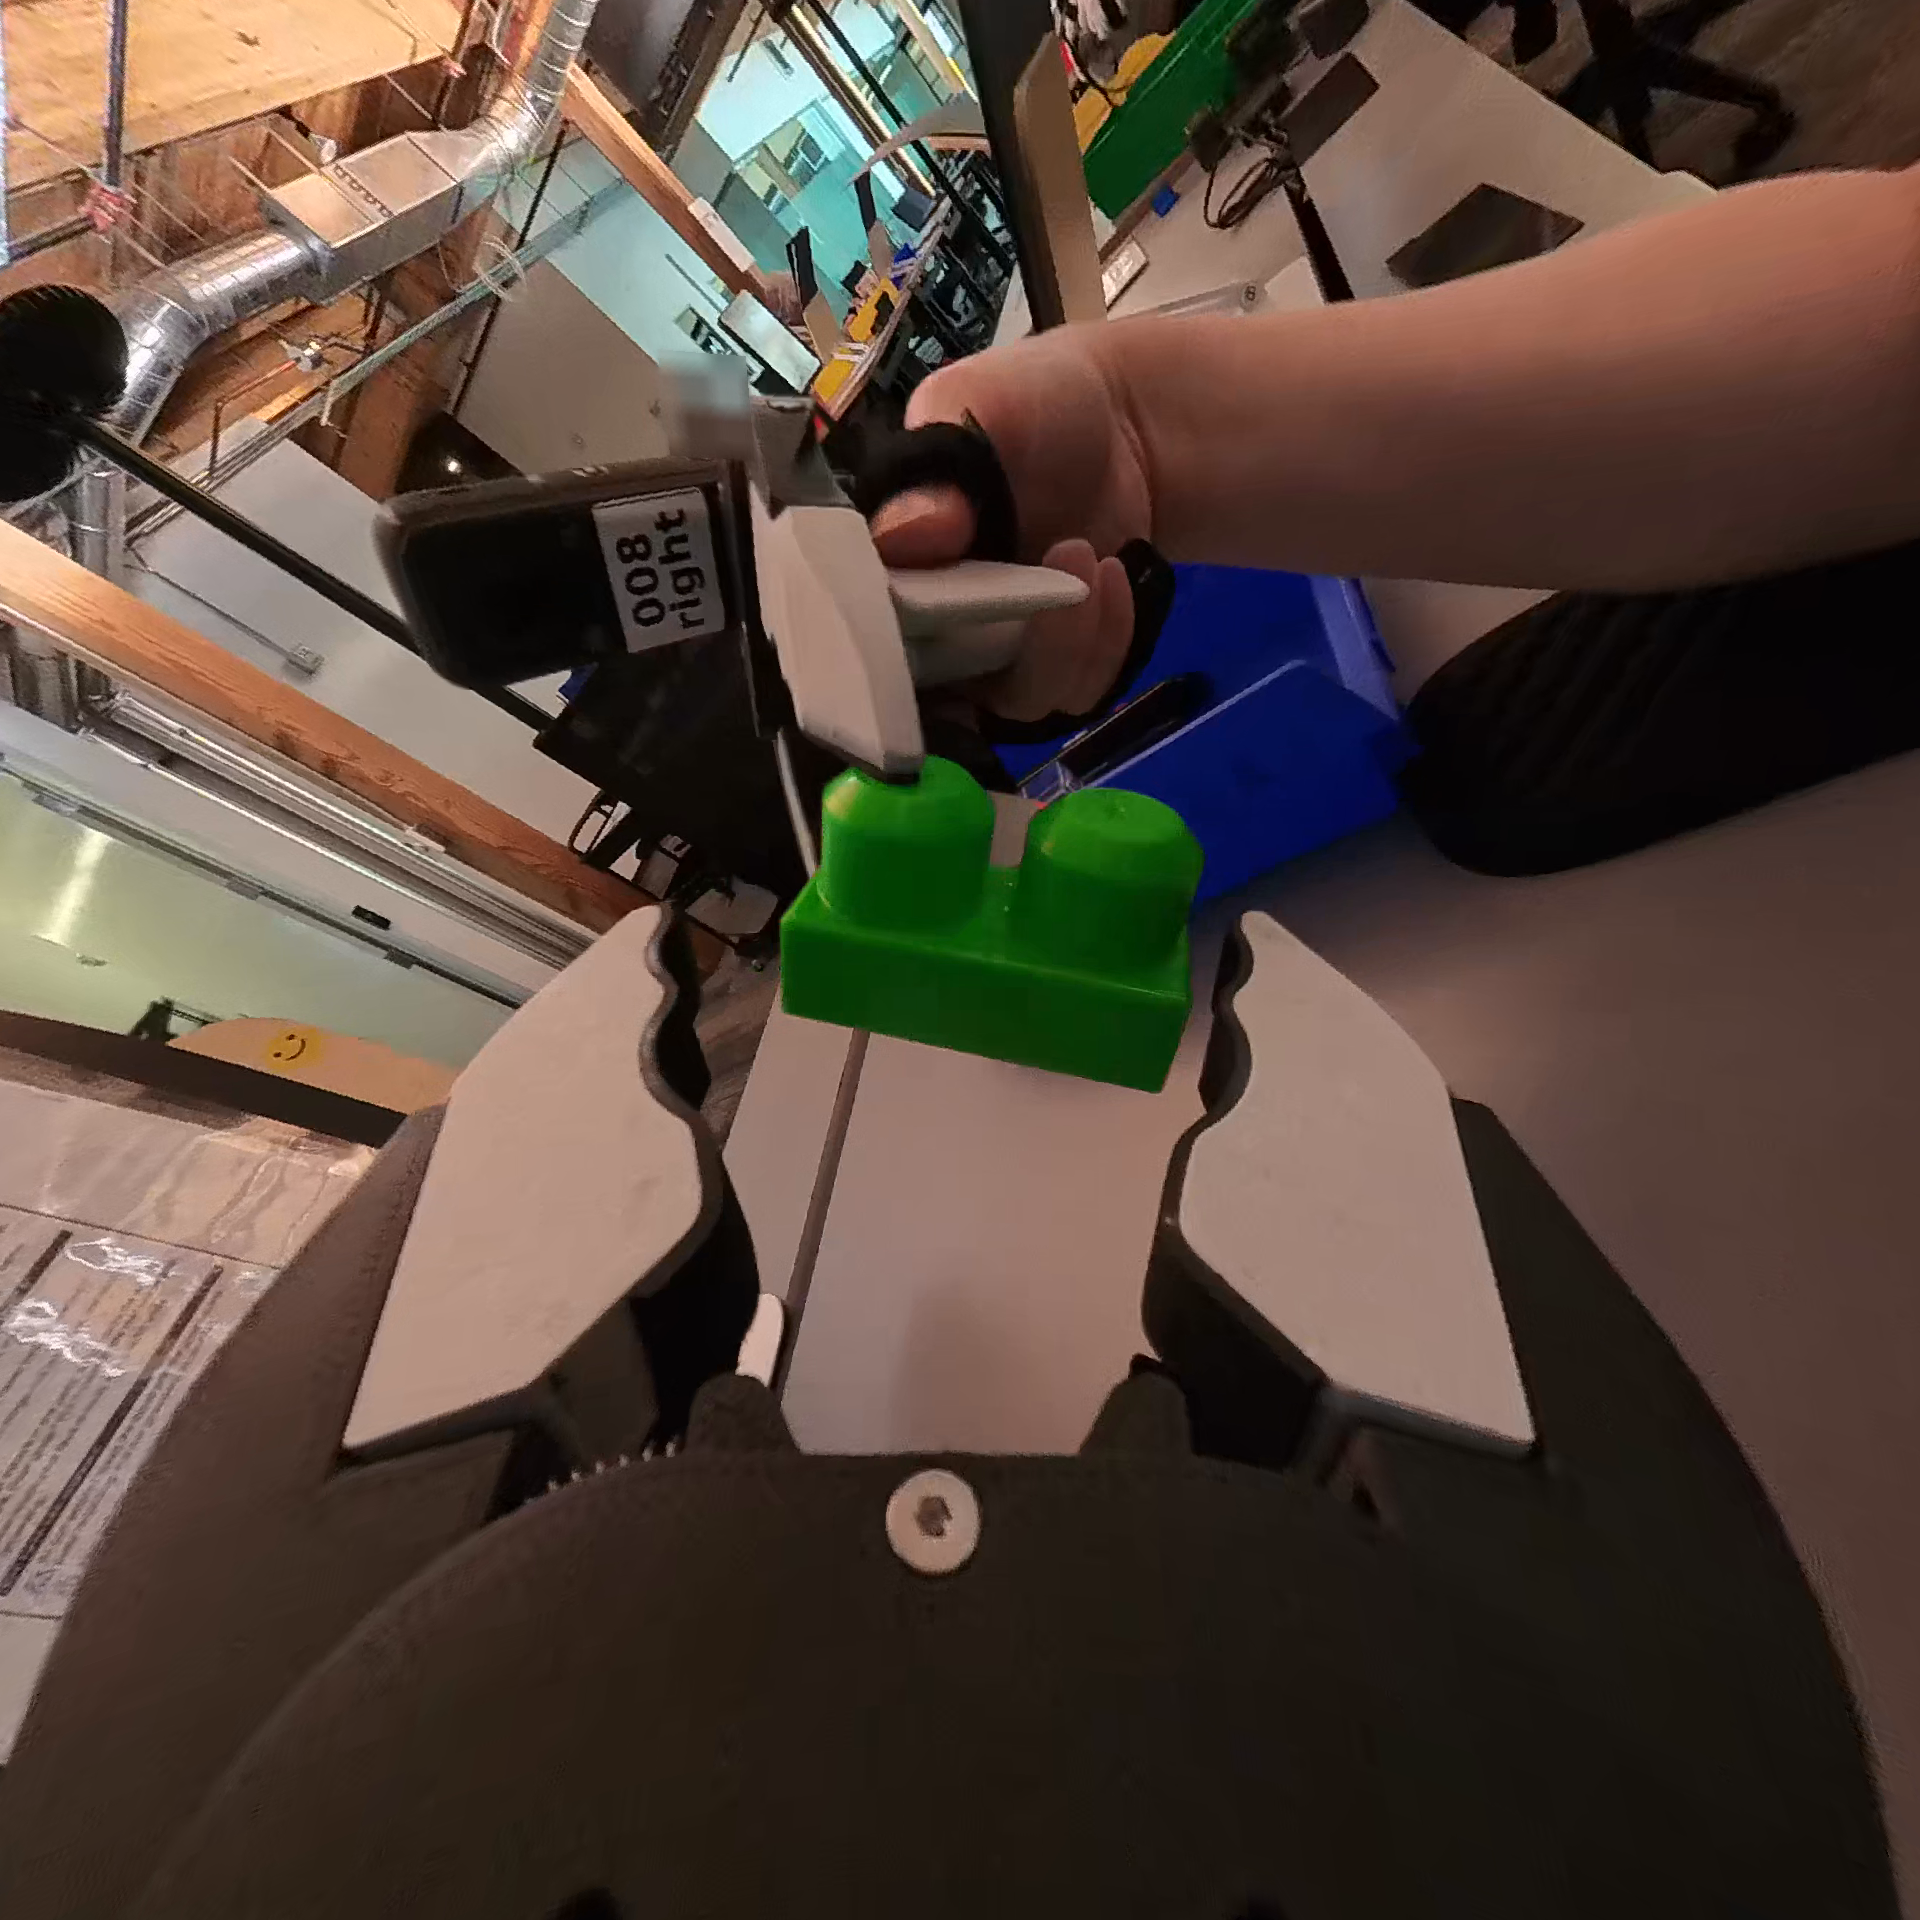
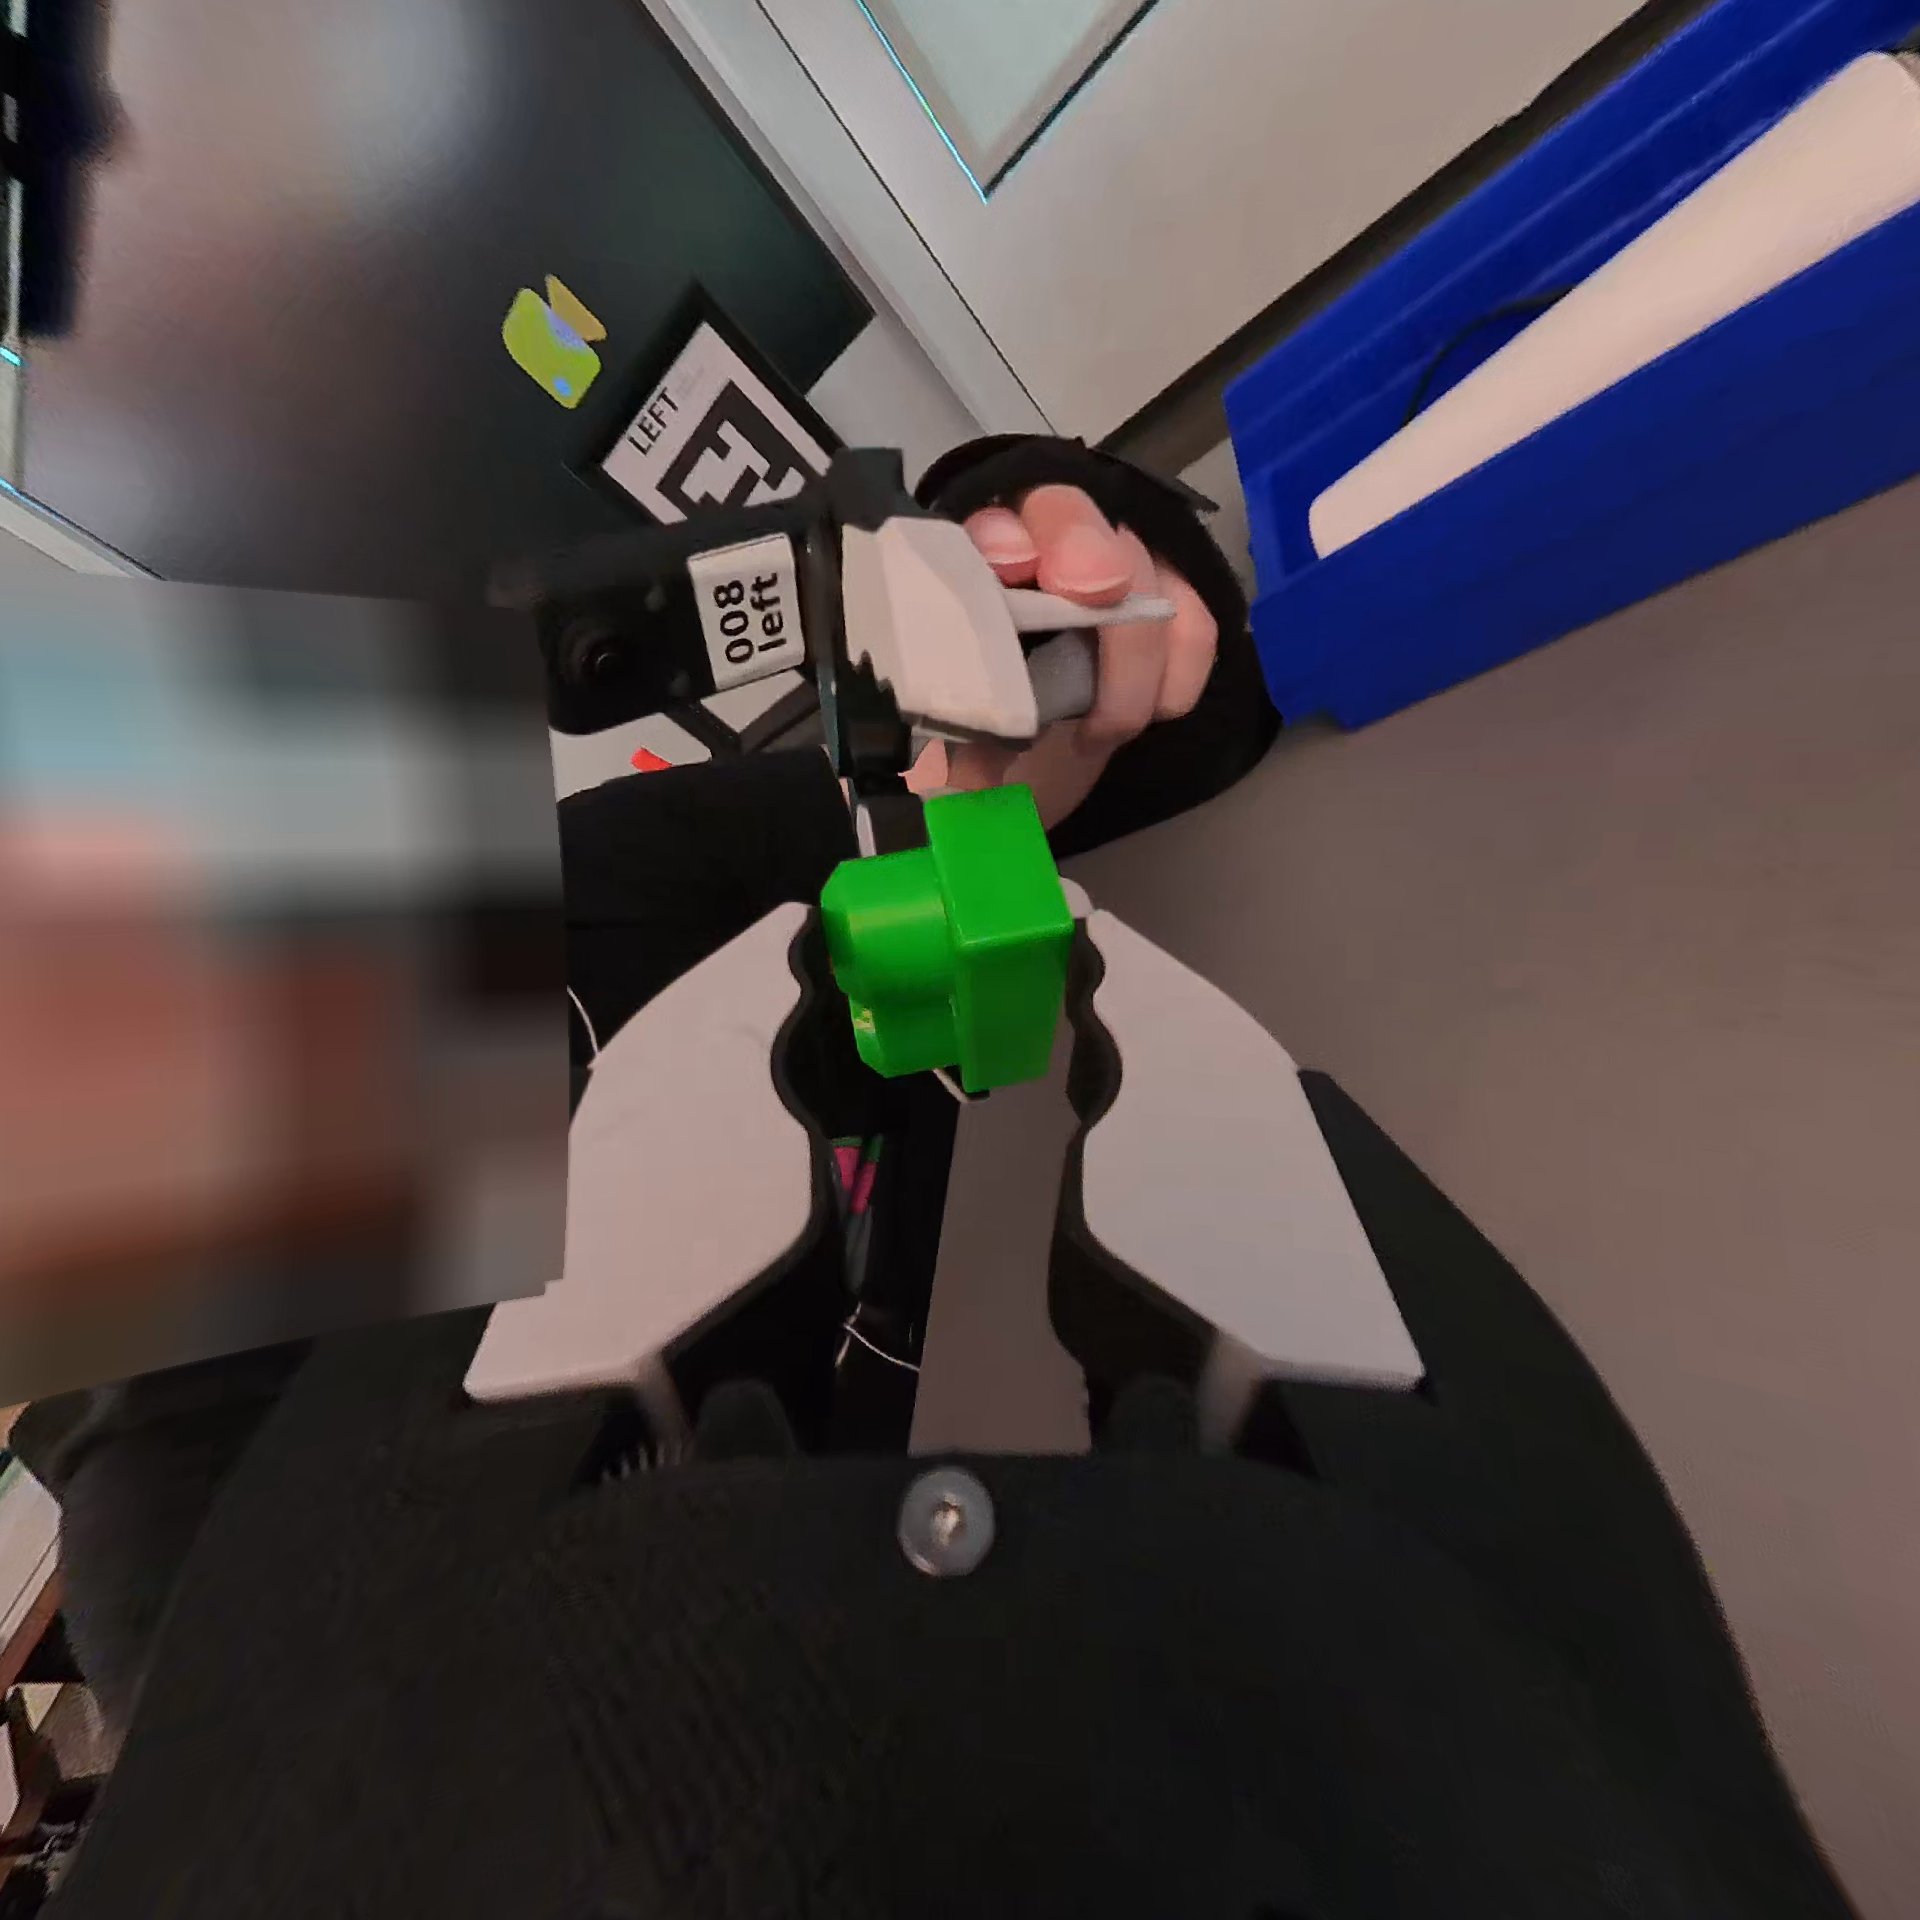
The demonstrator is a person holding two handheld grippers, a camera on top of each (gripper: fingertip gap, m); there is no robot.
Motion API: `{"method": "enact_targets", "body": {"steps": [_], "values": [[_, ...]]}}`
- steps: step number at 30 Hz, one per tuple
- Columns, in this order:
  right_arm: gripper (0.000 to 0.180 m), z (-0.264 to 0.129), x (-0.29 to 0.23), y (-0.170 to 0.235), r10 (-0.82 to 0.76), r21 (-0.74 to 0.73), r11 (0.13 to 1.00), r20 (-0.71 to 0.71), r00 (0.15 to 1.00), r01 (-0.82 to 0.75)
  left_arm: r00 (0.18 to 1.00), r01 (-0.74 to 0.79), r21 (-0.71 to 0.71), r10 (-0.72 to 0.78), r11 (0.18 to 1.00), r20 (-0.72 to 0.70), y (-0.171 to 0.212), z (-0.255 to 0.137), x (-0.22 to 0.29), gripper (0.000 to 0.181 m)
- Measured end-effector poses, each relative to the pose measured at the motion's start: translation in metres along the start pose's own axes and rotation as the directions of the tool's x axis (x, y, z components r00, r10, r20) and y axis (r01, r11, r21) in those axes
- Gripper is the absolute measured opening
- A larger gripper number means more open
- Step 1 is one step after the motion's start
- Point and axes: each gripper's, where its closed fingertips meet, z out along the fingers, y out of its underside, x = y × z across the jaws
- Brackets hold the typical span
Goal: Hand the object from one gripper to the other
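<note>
A green two-stud toy brick [image 1: 987, 935] hangs above the grey table. My right gripper [image 2: 945, 935] is shut on it, one fingertip on a stud top and the other on the brick's base [image 2: 997, 987]. In the left wrist view the right gripper [image 1: 904, 758] comes down from above, its near finger on the left stud. My left gripper [image 1: 956, 930] is wide open, a fingertip on either side of the brick, neither touching it. In the right wrist view the left gripper [image 2: 894, 800] shows edge-on just behind the brick.
A blue plastic bin [image 1: 1247, 790] stands on the grey table [image 1: 1558, 1091] behind the brick; it also shows at the upper right of the right wrist view [image 2: 1558, 416]. A person's hands hold both grippers [image 1: 1039, 468] [image 2: 1091, 582]. A dark sleeve [image 1: 1662, 727] lies at the right. Only a small space, under 4 cm, lies between the two pairs of fingers.
</note>
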Motion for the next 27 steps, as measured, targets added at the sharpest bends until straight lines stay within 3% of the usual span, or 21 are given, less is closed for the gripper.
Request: {"method": "enact_targets", "body": {"steps": [1, 4, 8, 11, 14, 17, 20, 22, 24, 27], "values": [[0.044, 0.001, 0.001, 0.000, 0.001, -0.003, 1.000, -0.006, 1.000, -0.001, 1.000, -0.023, -0.016, 0.023, 1.000, 0.003, 0.002, 0.001, 0.001, 0.092], [0.044, 0.003, 0.004, 0.001, 0.007, -0.007, 1.000, -0.017, 1.000, -0.007, 0.997, -0.080, -0.045, 0.080, 0.996, 0.003, 0.007, 0.004, 0.006, 0.076], [0.046, 0.000, -0.001, -0.011, -0.111, 0.064, 0.992, -0.033, 0.993, 0.113, 0.992, -0.095, -0.057, 0.100, 0.994, 0.083, 0.005, 0.003, -0.008, 0.076], [0.068, -0.007, -0.011, -0.030, -0.284, 0.178, 0.939, -0.083, 0.955, 0.295, 0.981, 0.018, 0.057, -0.029, 0.998, 0.194, -0.011, -0.010, -0.035, 0.076], [0.075, -0.020, -0.017, -0.052, -0.504, 0.250, 0.787, -0.268, 0.821, 0.565, 0.923, 0.277, 0.253, -0.330, 0.927, 0.197, -0.027, -0.030, -0.064, 0.076], [0.074, -0.031, -0.021, -0.070, -0.656, 0.182, 0.518, -0.542, 0.525, 0.836, 0.738, 0.626, 0.411, -0.674, 0.662, -0.038, -0.039, -0.046, -0.082, 0.076], [0.055, -0.039, -0.033, -0.080, -0.639, -0.084, 0.183, -0.768, 0.053, 0.980, 0.433, 0.852, 0.454, -0.840, 0.262, -0.326, -0.040, -0.058, -0.099, 0.076], [0.037, -0.038, -0.043, -0.080, -0.554, -0.301, 0.018, -0.797, -0.241, 0.953, 0.247, 0.900, 0.435, -0.841, 0.015, -0.481, -0.034, -0.064, -0.108, 0.076], [0.025, -0.026, -0.049, -0.079, -0.509, -0.418, -0.032, -0.775, -0.374, 0.908, 0.111, 0.909, 0.390, -0.815, -0.148, -0.569, -0.025, -0.062, -0.112, 0.076], [0.016, -0.004, -0.045, -0.077, -0.521, -0.437, 0.015, -0.771, -0.366, 0.900, 0.011, 0.889, 0.361, -0.775, -0.282, -0.632, -0.017, -0.057, -0.112, 0.076]]}}
